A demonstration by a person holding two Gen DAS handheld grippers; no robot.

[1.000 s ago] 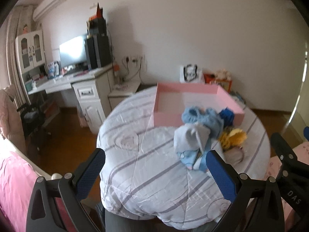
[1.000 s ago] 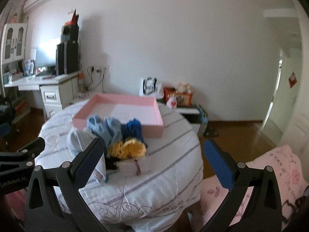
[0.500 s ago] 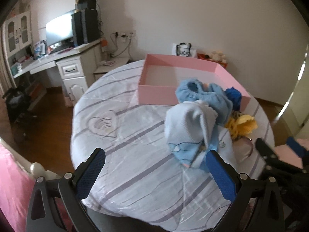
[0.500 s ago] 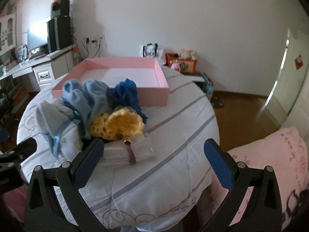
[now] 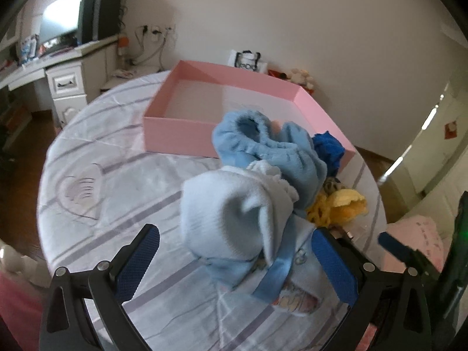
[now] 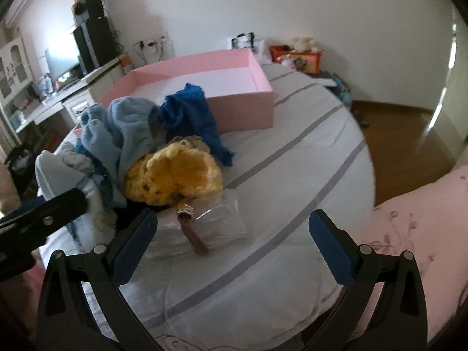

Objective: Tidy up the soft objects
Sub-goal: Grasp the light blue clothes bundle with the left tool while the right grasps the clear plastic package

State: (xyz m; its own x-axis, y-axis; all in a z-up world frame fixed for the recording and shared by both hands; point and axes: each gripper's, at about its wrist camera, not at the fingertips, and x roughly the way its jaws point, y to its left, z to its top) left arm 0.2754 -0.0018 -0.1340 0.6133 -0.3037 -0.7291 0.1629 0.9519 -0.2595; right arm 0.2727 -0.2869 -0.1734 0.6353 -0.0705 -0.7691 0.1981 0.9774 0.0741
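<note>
A heap of soft things lies on the round table in front of an empty pink box [image 5: 178, 133]. The heap holds a pale blue garment [image 5: 231, 213], a light blue fleece piece [image 5: 269, 149], a dark blue cloth [image 6: 187, 111] and a yellow crocheted piece [image 6: 175, 175]. A clear packet with a brown strap [image 6: 199, 234] lies at its near edge. My left gripper [image 5: 234, 263] is open, just short of the pale blue garment. My right gripper [image 6: 231, 242] is open over the clear packet. The pink box also shows in the right wrist view [image 6: 242, 105].
The table carries a white cloth with grey stripes [image 6: 292, 152]. A white desk with a monitor [image 5: 58, 23] stands at the left wall. A pink bed cover [image 6: 424, 210] lies at the right. Bags and plush toys [image 6: 298, 49] sit by the far wall.
Both grippers have moved forward and down towards the heap, which now fills much more of each view. Both stay open.
</note>
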